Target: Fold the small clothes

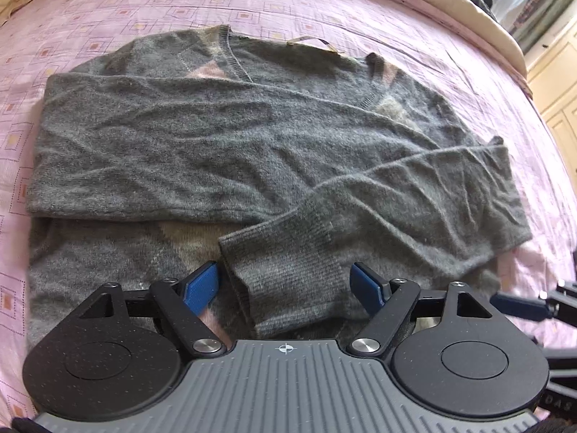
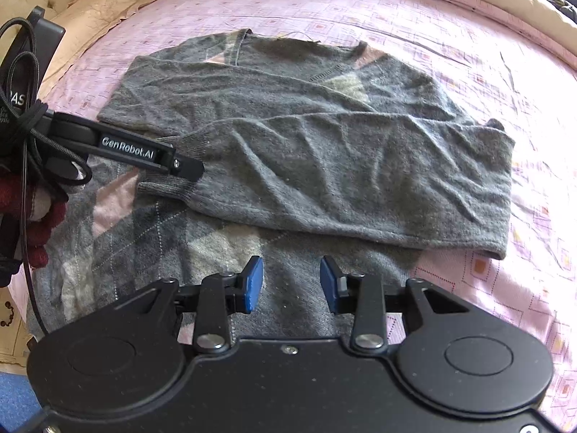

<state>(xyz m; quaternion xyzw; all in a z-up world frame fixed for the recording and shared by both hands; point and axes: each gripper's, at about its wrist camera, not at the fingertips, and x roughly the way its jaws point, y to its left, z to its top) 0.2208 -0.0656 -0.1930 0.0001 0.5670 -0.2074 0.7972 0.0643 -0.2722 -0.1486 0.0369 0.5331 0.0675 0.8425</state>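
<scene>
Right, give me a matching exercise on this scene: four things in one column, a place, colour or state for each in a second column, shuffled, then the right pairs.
Column one:
1. sweater
2. bedspread
3. sleeve cuff
4. right gripper

Column two:
A. pink, with a pattern of squares
B. lies between the open jaws of the left gripper
C. open over the argyle front, nothing between its pads
D. grey, spread flat with both sleeves folded across the chest

Pairs: 1-D, 2-A, 3-B, 4-C
</scene>
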